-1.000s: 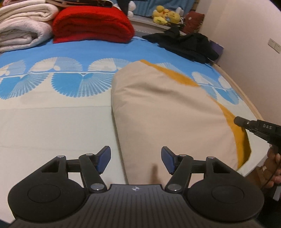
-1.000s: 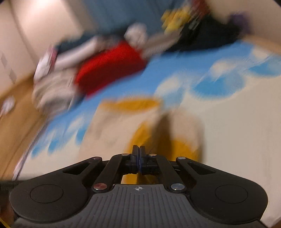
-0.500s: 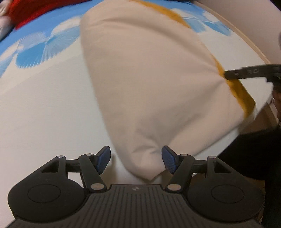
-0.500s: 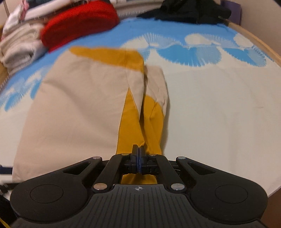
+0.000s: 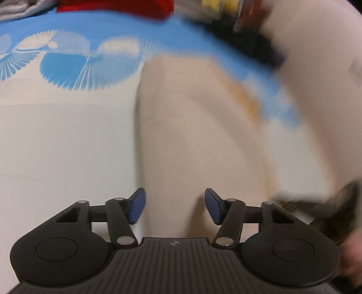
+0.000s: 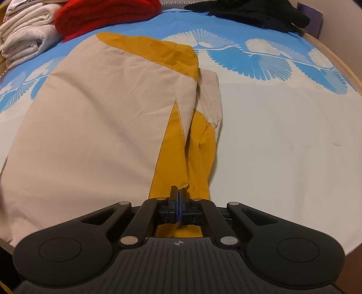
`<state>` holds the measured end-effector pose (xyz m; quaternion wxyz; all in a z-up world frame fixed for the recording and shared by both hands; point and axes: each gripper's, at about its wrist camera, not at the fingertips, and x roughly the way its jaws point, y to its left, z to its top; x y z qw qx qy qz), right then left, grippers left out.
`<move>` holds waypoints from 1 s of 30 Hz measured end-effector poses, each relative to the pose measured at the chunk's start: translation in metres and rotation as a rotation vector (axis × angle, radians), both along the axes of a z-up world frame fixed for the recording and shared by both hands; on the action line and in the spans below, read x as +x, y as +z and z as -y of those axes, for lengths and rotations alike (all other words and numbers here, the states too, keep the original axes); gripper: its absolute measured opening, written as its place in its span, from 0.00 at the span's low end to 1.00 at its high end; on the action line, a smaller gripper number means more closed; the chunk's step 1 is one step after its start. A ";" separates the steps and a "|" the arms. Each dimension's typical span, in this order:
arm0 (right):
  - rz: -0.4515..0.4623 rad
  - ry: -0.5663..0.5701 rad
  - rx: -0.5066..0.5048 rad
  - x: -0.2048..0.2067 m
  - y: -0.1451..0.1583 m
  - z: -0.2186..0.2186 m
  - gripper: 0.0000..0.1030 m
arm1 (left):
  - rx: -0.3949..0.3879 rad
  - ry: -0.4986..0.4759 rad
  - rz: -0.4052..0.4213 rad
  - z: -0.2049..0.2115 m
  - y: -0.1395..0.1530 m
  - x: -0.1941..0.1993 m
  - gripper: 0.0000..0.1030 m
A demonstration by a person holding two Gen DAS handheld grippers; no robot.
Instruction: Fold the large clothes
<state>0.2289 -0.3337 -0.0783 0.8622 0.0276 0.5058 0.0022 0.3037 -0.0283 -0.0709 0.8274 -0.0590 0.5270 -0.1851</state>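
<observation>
right gripper (image 6: 178, 203) pinches the garment's (image 6: 101, 126) yellow edge to anchor it; left gripper (image 5: 175, 205), spread and just narrowing, straddles the beige hem.

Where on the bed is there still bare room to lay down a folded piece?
Bare sheet lies right of the beige-and-yellow garment, below the blue fan print. The far edge is crowded: white towels, red blanket, black clothes.
</observation>
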 end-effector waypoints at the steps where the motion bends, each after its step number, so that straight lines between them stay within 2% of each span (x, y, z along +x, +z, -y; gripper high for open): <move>1: -0.003 0.001 -0.001 0.000 0.000 0.000 0.00 | 0.059 -0.016 -0.015 0.006 -0.007 0.003 0.64; 2: -0.004 0.001 -0.003 -0.001 0.002 -0.002 0.00 | 0.068 -0.016 -0.022 0.009 -0.008 0.007 0.64; 3: -0.006 0.002 -0.006 -0.001 0.003 -0.001 0.00 | 0.038 -0.008 -0.019 0.008 -0.005 0.012 0.64; 4: -0.003 0.000 -0.001 -0.001 0.004 -0.001 0.00 | -0.011 0.015 -0.016 0.003 -0.001 0.017 0.64; 6: 0.020 -0.008 0.013 -0.001 0.007 0.002 0.00 | -0.121 0.098 -0.008 -0.013 0.005 0.026 0.73; 8: 0.089 -0.025 0.010 -0.004 0.018 0.006 0.01 | -0.201 0.180 -0.011 -0.025 0.006 0.039 0.78; 11: 0.210 -0.054 0.002 -0.011 0.034 0.013 0.02 | -0.283 0.250 -0.062 -0.037 -0.004 0.061 0.81; 12: 0.216 -0.065 0.027 -0.010 0.036 0.017 0.07 | -0.310 0.268 -0.083 -0.038 -0.008 0.070 0.81; 13: 0.198 -0.075 0.069 -0.008 0.034 0.021 0.21 | -0.333 0.282 -0.102 -0.039 -0.013 0.078 0.81; 15: 0.120 -0.100 0.168 -0.002 0.022 0.028 0.37 | -0.370 0.295 -0.141 -0.039 -0.026 0.092 0.81; 16: 0.074 -0.109 0.210 0.001 0.016 0.030 0.37 | -0.384 0.296 -0.162 -0.037 -0.034 0.100 0.82; 18: 0.015 -0.116 0.247 0.007 0.007 0.030 0.37 | -0.413 0.292 -0.196 -0.033 -0.049 0.110 0.89; 24: -0.030 -0.154 0.253 0.019 -0.001 0.024 0.42 | -0.465 0.277 -0.226 -0.017 -0.081 0.136 0.97; 28: -0.040 -0.154 0.240 0.024 -0.001 0.019 0.42 | -0.463 0.253 -0.173 -0.003 -0.085 0.149 0.96; 30: -0.043 -0.156 0.234 0.028 -0.003 0.020 0.42 | -0.431 0.235 -0.134 0.003 -0.082 0.153 0.85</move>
